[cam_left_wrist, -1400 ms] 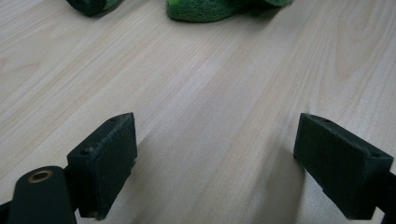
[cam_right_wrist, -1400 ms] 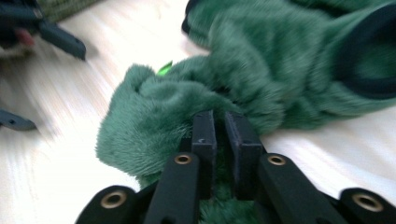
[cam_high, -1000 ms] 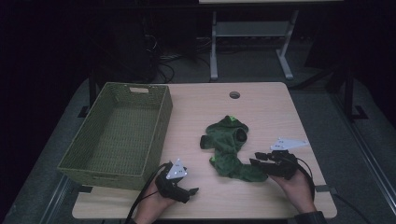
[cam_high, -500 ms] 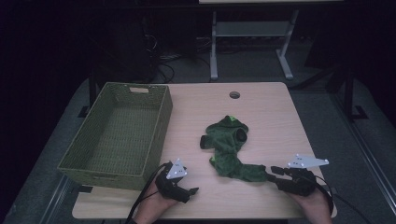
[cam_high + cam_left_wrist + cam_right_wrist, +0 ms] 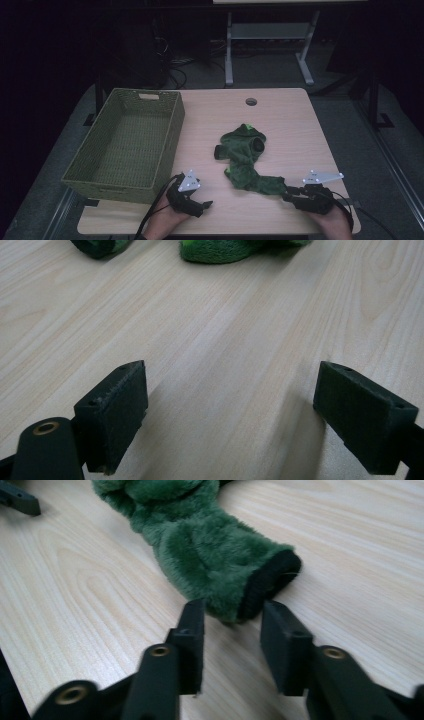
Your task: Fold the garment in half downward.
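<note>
Left gripper [image 5: 202, 204] low, fingers [image 5: 112, 415] wide apart; right gripper [image 5: 286, 194] low, fingers [image 5: 192, 640] just closing.

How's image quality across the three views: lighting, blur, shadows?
High view: dim, room beyond the table nearly black, wicker basket and green plush garment readable but murky. Left gripper view: bright, wood grain sharp, open jaws cast soft shadows. Right gripper view: well lit, the garment's black-edged cuff in focus, near jaws slightly soft.
</note>
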A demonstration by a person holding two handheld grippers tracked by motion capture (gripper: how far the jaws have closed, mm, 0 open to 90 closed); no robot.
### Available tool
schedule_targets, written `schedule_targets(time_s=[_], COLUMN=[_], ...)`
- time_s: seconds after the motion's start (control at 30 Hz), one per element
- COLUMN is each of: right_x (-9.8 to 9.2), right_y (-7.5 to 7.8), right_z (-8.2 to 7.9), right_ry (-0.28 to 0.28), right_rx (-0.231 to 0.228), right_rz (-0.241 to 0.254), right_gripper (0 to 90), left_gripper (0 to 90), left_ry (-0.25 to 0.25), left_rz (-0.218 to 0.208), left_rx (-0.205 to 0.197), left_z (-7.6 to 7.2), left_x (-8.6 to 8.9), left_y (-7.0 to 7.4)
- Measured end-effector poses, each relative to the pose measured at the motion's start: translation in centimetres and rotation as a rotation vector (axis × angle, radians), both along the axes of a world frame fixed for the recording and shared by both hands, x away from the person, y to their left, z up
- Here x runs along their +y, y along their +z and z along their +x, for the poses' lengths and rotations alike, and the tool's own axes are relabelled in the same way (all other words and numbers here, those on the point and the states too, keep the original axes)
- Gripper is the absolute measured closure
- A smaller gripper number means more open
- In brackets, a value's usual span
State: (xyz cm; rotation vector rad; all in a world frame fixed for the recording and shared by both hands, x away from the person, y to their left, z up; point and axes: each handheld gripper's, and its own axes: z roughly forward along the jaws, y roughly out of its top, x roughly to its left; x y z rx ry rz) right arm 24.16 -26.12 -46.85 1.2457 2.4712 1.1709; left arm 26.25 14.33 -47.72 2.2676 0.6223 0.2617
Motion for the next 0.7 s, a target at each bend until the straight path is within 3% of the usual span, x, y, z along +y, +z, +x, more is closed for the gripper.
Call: schedule_targets(time_s=[0.07, 0.17, 0.43, 0.7], right_x=[0.1, -0.1, -0.4, 0.2], right_y=[0.0, 0.0, 0.9, 2.9], right_z=[0.1, 0.2, 0.3, 1.0], right_ry=[0.008, 0.006, 0.014, 0.06], right_rx=[0.006, 0.014, -0.021, -0.1], right_rz=[-0.001, 0.006, 0.016, 0.039], right_gripper=[78.4, 84.2, 86.2, 86.6], left_gripper=[13.4, 13.4, 13.4, 13.4], left_ry=[0.0, 0.0, 0.0, -0.003], left_rz=[0.0, 0.0, 0.0, 0.005], left_rx=[0.0, 0.0, -0.001, -0.002], left_z=[0.0, 0.0, 0.0, 0.0], left_x=[0.0, 0.0, 0.0, 0.0], left_y=[0.0, 0.0, 0.0, 0.0])
